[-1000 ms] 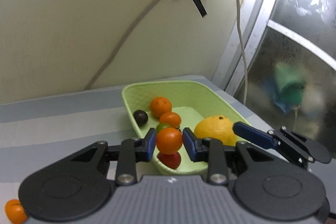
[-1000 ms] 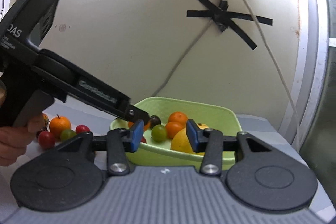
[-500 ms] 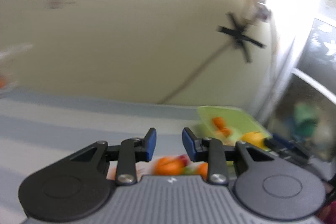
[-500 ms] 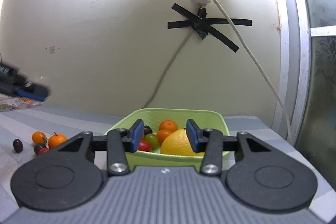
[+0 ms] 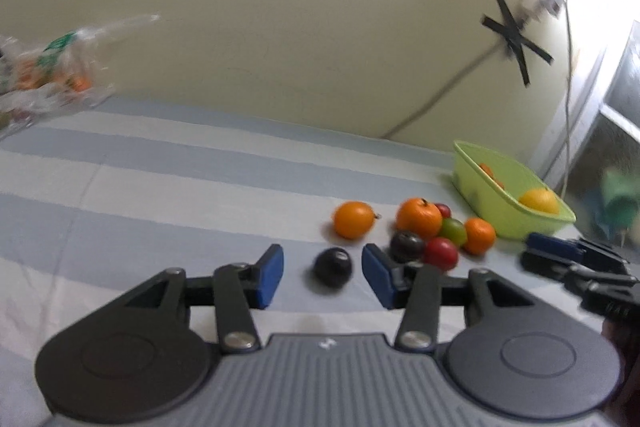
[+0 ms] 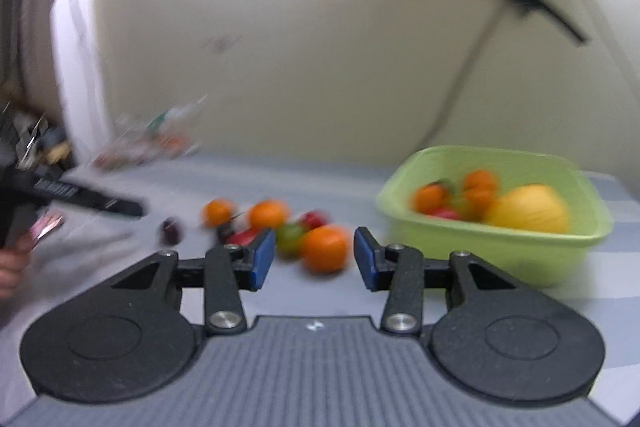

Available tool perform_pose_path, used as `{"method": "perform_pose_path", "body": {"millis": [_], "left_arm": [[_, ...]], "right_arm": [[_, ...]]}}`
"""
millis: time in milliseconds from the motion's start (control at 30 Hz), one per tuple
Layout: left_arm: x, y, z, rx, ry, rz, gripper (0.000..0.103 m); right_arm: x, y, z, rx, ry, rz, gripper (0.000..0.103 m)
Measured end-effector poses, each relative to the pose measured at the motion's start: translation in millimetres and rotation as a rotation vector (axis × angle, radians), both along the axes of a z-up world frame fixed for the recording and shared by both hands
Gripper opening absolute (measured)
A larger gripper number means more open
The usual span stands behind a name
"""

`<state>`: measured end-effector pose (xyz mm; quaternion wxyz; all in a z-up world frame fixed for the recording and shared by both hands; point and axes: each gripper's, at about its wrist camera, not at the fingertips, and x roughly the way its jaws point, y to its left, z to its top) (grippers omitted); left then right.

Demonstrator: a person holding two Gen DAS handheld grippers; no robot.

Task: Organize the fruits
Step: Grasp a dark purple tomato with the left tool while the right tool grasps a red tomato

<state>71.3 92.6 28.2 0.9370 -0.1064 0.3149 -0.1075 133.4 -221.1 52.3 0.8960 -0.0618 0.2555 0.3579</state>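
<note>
A green basket (image 5: pixel 500 205) at the table's far right holds a large yellow-orange fruit (image 5: pixel 538 199) and several small fruits. Loose fruits lie left of it: two oranges (image 5: pixel 354 219) (image 5: pixel 418 217), a small orange (image 5: pixel 479 235), a green one (image 5: pixel 454 231), a red one (image 5: pixel 441 254), a dark plum (image 5: pixel 407 246). My left gripper (image 5: pixel 322 269) is open, with another dark plum (image 5: pixel 333 267) between its fingers on the cloth. My right gripper (image 6: pixel 314 259) is open and low, with the small orange (image 6: pixel 325 247) between its fingertips. The basket also shows in the right wrist view (image 6: pixel 496 251).
A striped grey and white cloth (image 5: pixel 160 187) covers the table. A clear plastic bag with fruit (image 5: pixel 44 75) lies at the far left by the wall. A taped cable (image 5: pixel 516 39) runs down the wall behind the basket. A window frame stands at the right.
My left gripper let go of the small orange over the basket, swung left and down to the loose fruits, and opened wider. My right gripper also turned left and dropped toward the loose pile.
</note>
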Motion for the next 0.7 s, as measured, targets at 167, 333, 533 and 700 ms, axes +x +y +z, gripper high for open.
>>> {"method": "perform_pose_path", "body": {"millis": [167,333,533,700], "left_arm": [[3,-29,-9,0.119,-0.015,-0.039,0.047],[9,-44,-16,0.195,-0.016,-0.040,0.045],[5,-51,-18,0.268,-0.040,-0.009,0.026],[-4,-50,-16,0.214,-0.035,-0.038,0.026]], "right_arm": [[-5,46,-10,-0.111,-0.034,0.066,0.041],[12,68,-17,-0.160,0.007,0.067,0.041],[23,73,-24,-0.189,0.082,0.069,0.028],[16,56,-19,-0.144,0.081,0.052,0.027]]}}
